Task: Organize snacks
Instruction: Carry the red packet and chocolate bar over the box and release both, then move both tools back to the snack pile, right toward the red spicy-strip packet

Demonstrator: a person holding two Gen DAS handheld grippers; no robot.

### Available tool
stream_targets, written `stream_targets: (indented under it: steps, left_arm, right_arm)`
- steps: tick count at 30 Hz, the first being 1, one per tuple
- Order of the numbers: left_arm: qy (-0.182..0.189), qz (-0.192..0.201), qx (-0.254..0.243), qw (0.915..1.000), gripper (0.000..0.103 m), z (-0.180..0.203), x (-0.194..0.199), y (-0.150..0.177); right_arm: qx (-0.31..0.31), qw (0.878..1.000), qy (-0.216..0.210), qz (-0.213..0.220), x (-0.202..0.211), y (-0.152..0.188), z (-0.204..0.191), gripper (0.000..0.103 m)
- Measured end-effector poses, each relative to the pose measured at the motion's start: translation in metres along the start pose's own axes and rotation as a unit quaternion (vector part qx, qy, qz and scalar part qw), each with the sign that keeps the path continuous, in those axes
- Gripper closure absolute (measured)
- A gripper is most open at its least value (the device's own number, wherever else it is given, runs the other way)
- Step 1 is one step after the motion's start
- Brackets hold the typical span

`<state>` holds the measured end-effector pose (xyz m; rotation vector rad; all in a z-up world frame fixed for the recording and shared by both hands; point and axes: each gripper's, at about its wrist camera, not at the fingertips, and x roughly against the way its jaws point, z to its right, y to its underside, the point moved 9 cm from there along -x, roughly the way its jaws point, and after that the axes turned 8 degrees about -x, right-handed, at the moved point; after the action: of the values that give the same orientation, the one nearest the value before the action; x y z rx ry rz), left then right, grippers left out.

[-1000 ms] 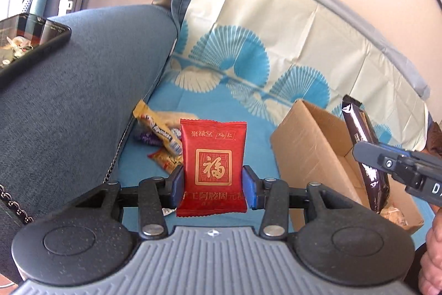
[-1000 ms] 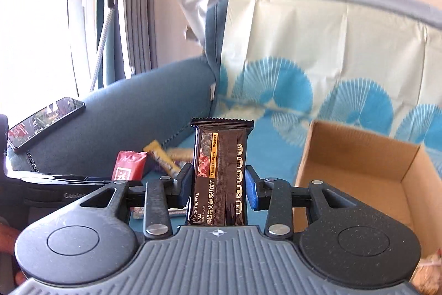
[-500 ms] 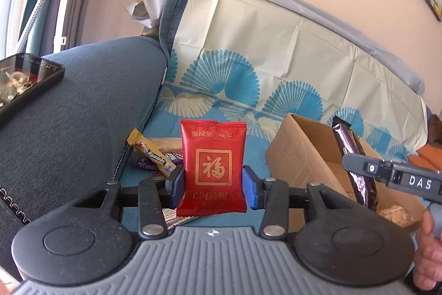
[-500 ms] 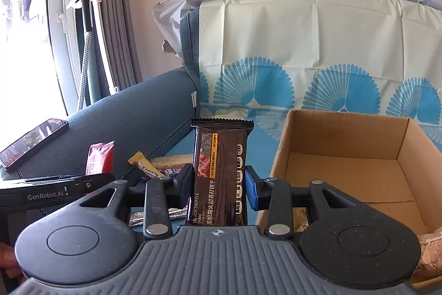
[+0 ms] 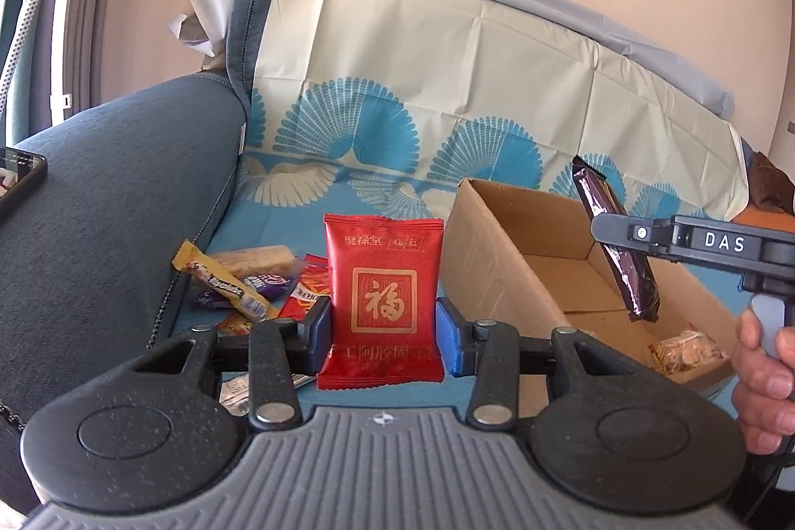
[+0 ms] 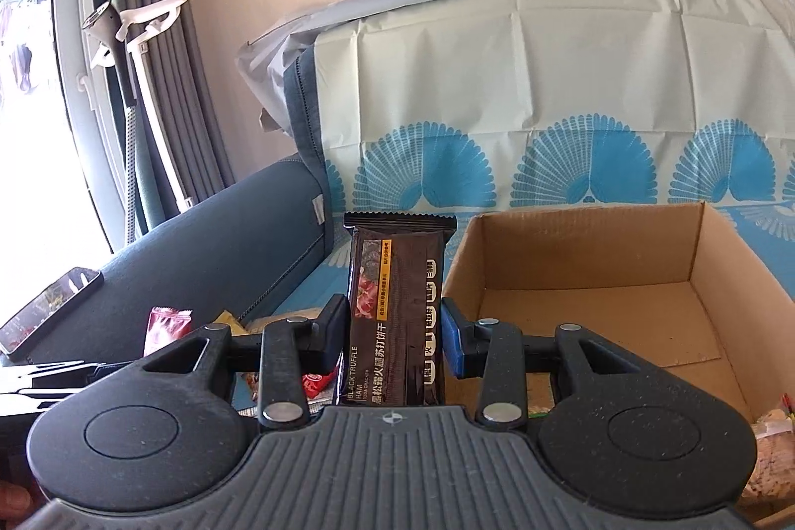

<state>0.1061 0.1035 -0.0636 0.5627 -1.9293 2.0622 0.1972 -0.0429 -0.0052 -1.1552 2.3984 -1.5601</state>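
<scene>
Midway through a snack tidy-up on a covered sofa, 2 hand-held grippers each carry a packet toward a cardboard box (image 6: 586, 262). At 6 o'clock in its own wrist view, the left gripper (image 5: 383, 336) pinches a glossy red foil sachet (image 5: 385, 296) upright by its lower half, its blue pads pressed to both side edges. At 6 o'clock of the other view, the right gripper (image 6: 392, 346) clamps a long, dark brown cracker pack (image 6: 397, 311) the same way; seen from the left camera at 3 o'clock, that pack hangs tilted above the box's open mouth. The box, plain corrugated card with its flaps folded in, sits on the seat at 3 o'clock of the left view and already holds a clear bag of biscuits (image 5: 688, 348) near its front corner. At 9 o'clock a loose pile of wrappers (image 5: 248, 281), crinkly and bright, waits on the blue fan-print plastic cover (image 5: 397, 93).

Doing this step well likely means bringing each packet fully past the near wall and low over the bare card floor before parting the pads, so the light, slippery film does not flutter out or catch the rim. With 2 tools converging on 1 opening, taking turns would keep them from knocking together.
</scene>
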Motion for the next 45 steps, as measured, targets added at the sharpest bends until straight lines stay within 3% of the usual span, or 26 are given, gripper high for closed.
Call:
stream_targets:
  steps: [10,23,29,39,40,42,43,45]
  left_arm:
    - [0.028,0.005,0.033,0.9991,0.055,0.034,-0.014,-0.037]
    - [0.102,0.028,-0.007,0.9943,0.055,0.13,-0.056,-0.085]
    - [0.128,0.038,-0.017,0.9909,0.055,0.166,-0.072,-0.099]
    - [0.151,0.043,-0.02,0.9874,0.054,0.189,-0.084,-0.112]
    - [0.154,0.043,-0.021,0.9869,0.05,0.191,-0.083,-0.112]
    - [0.159,0.036,-0.025,0.9862,0.029,0.194,-0.083,-0.111]
    - [0.16,0.035,-0.027,0.9861,0.029,0.194,-0.082,-0.109]
    - [0.155,0.034,-0.03,0.9868,0.028,0.19,-0.078,-0.104]
  right_arm:
    - [-0.039,0.998,0.048,0.011,0.001,-0.01,0.037,0.062]
    - [-0.113,0.98,0.161,0.013,0.004,-0.014,0.116,0.062]
    - [-0.121,0.976,0.177,0.019,0.01,-0.016,0.13,0.062]
    - [-0.124,0.974,0.186,0.022,0.012,-0.016,0.137,0.062]
    - [-0.124,0.974,0.187,0.022,0.012,-0.016,0.137,0.06]
    - [-0.122,0.972,0.198,0.027,0.014,-0.016,0.139,0.054]
    - [-0.121,0.971,0.205,0.029,0.015,-0.017,0.14,0.041]
    - [-0.124,0.969,0.213,0.033,0.016,-0.017,0.143,0.035]
